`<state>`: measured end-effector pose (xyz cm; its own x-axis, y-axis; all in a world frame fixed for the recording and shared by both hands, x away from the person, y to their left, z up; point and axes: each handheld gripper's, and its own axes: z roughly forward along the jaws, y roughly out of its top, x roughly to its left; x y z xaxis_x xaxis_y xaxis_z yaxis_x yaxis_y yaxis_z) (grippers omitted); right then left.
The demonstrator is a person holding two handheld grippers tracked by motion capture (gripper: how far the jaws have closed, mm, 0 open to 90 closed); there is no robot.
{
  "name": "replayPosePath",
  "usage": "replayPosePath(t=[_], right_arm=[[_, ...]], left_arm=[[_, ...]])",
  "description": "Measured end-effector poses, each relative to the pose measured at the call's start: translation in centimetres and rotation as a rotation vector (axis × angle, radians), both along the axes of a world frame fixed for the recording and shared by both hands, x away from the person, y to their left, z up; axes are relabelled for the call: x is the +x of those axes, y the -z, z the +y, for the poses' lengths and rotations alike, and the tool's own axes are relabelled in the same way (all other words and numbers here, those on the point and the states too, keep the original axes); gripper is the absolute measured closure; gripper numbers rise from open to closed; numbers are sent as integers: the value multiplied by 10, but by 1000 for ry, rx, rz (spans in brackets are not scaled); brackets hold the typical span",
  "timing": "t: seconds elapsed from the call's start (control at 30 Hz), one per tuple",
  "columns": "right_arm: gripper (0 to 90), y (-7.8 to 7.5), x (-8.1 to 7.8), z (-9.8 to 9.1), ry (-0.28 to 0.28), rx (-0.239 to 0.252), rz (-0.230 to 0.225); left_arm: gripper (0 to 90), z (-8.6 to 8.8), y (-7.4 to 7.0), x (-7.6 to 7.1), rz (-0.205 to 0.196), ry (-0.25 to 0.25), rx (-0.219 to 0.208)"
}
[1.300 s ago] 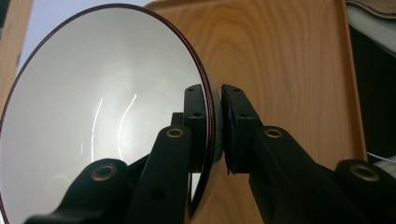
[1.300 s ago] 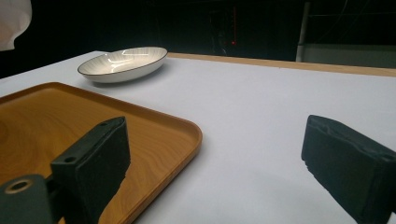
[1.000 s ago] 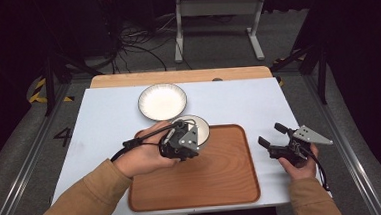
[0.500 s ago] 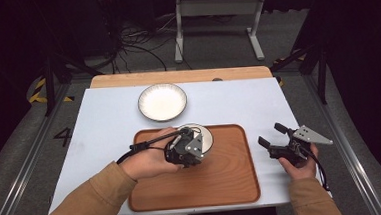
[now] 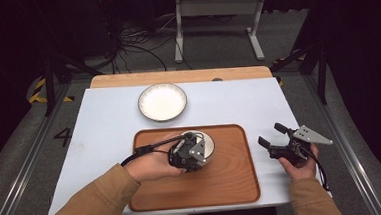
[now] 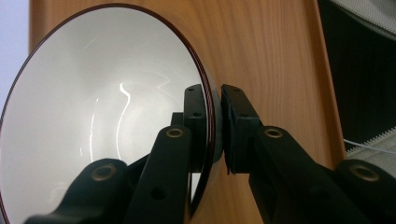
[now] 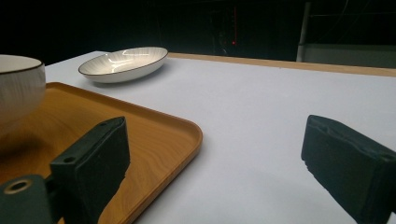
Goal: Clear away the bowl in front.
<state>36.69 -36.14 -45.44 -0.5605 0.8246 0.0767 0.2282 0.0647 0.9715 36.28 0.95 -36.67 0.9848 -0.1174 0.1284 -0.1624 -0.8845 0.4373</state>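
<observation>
Left gripper view: white bowl (image 6: pixel 102 116) with a thin dark rim, inside bare and glossy. The left gripper (image 6: pixel 215 126) is clamped on its wall, one jaw inside the bowl, the other outside, pads pressed to the rim. Wood grain of the tray (image 6: pixel 271 51) runs behind it.

High view: the bowl (image 5: pixel 204 141) sits over the far middle part of the wooden tray (image 5: pixel 233 180), partly covered by the left gripper (image 5: pixel 190 154) and the hand behind it. Whether the bowl's base rests on the tray or hangs just above, cannot tell. Tray otherwise bare: brown, rounded corners, raised lip, lying on the near half of the white table (image 5: pixel 99 123).

Beyond the tray's far edge, apart from it, a shallow white plate (image 5: pixel 162 101) with a dark rim, nothing in it.

Right gripper (image 5: pixel 273 137) held off the tray's right side over the table, jaws spread wide, nothing between them. Grey three-cornered plate on top, cable trailing back to the sleeve.

Right gripper view: jaws standing well apart, bare tabletop (image 7: pixel 280 116) between them. Tray corner (image 7: pixel 187 130) at left, the bowl (image 7: pixel 21 84) at the left edge on or over the tray, the plate (image 7: pixel 123 63) farther back on the table, also bare inside
</observation>
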Motion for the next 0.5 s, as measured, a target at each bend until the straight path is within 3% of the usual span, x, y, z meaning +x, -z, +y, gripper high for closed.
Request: replayPosePath(t=[0.5], right_arm=[[81,0,0,0,-1,-4,-2]], left_arm=[[815,-1,14,0,22,-8,35]])
